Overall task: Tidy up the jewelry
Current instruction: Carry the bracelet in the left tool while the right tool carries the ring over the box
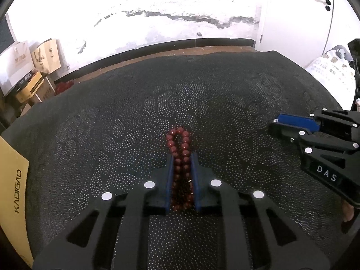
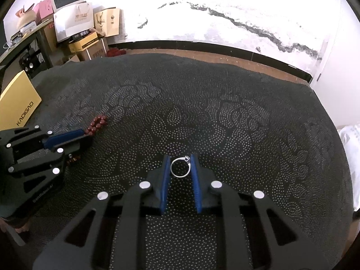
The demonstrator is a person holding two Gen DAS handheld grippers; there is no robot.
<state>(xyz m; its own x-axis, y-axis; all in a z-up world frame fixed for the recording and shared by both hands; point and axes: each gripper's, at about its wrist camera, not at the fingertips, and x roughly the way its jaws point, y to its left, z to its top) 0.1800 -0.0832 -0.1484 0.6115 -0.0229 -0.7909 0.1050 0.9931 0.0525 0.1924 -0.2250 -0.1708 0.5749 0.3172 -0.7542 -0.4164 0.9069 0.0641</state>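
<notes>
1. The yellow box [image 2: 19, 105] at the left edge of the frame reads "KADIGAO"; my right gripper [image 1: 275, 124] bears "DAS".
2. My left gripper [image 1: 182, 157] has its jaws narrowed onto the red bead bracelet [image 1: 181, 155], whose loop sticks out past the tips at frame centre.
3. My right gripper's blue pads [image 2: 195, 175] clasp a silver ring [image 2: 180, 167] with a stone, lower centre, on the dotted black cloth [image 2: 225, 112].

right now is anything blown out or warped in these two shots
Left wrist view: the wall is blown out white and the cloth edge bows from the fisheye. Right wrist view: same glare, but the ring is sharp.
</notes>
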